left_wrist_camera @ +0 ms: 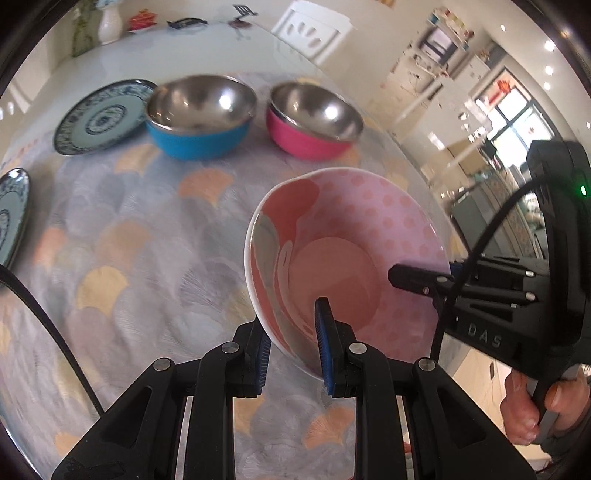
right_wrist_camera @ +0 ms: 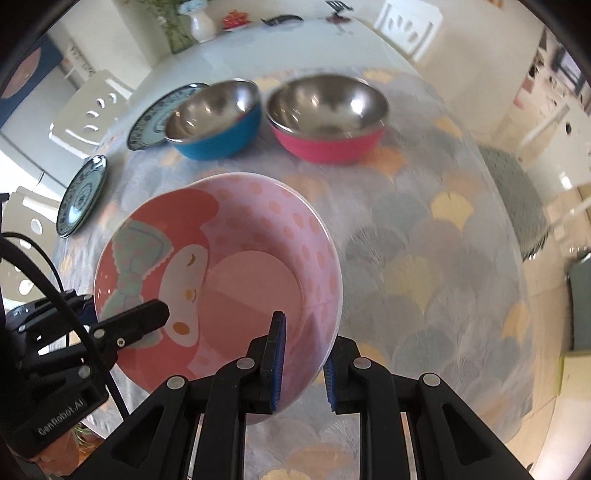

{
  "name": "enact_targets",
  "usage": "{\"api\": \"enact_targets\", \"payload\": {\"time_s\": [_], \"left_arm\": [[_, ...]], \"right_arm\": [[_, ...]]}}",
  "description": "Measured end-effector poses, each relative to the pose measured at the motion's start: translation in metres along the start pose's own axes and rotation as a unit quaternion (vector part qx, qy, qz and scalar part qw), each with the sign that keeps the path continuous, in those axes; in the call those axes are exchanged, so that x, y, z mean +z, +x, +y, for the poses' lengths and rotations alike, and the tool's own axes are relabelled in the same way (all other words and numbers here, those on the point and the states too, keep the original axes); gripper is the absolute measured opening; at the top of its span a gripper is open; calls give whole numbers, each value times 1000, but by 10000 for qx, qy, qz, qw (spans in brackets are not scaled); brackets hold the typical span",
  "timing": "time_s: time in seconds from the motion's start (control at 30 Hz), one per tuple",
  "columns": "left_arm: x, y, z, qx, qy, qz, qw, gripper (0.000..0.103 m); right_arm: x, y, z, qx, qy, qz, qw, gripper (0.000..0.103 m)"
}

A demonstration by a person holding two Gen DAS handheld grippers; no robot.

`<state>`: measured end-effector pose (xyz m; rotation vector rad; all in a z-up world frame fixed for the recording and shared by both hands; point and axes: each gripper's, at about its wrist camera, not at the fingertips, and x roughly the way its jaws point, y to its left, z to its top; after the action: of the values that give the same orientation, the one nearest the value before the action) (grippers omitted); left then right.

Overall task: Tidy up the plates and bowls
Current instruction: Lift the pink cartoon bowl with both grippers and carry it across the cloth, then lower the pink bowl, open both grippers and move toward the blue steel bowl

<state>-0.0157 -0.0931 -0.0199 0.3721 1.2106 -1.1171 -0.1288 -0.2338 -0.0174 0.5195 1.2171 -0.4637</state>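
Note:
A pink cartoon bowl (left_wrist_camera: 347, 251) is held tilted above the table by both grippers; it also shows in the right wrist view (right_wrist_camera: 229, 266). My left gripper (left_wrist_camera: 295, 347) is shut on its near-left rim. My right gripper (right_wrist_camera: 303, 354) is shut on its right rim and shows in the left wrist view (left_wrist_camera: 417, 280). The left gripper shows in the right wrist view (right_wrist_camera: 144, 317). A blue steel bowl (left_wrist_camera: 201, 114) and a pink steel bowl (left_wrist_camera: 314, 122) stand at the back, also in the right wrist view (right_wrist_camera: 218, 122) (right_wrist_camera: 328, 118). Two blue patterned plates (left_wrist_camera: 103, 114) (left_wrist_camera: 11, 214) lie to the left.
The table (left_wrist_camera: 140, 240) has a cloth with fan shapes. A white vase (left_wrist_camera: 110, 26) and small items stand at its far end. White chairs (right_wrist_camera: 88, 110) (left_wrist_camera: 314, 29) stand around it. The table's right edge (right_wrist_camera: 517, 258) drops to the floor.

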Motion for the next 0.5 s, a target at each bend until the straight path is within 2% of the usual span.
{"api": "enact_targets", "payload": {"time_s": [0.2, 0.5], "left_arm": [[-7, 16, -11, -146, 217, 288, 9992, 21], [-10, 21, -15, -277, 402, 434, 9979, 23]], "right_arm": [[-10, 9, -16, -93, 173, 206, 9996, 19], [-20, 16, -31, 47, 495, 337, 9982, 19]]}}
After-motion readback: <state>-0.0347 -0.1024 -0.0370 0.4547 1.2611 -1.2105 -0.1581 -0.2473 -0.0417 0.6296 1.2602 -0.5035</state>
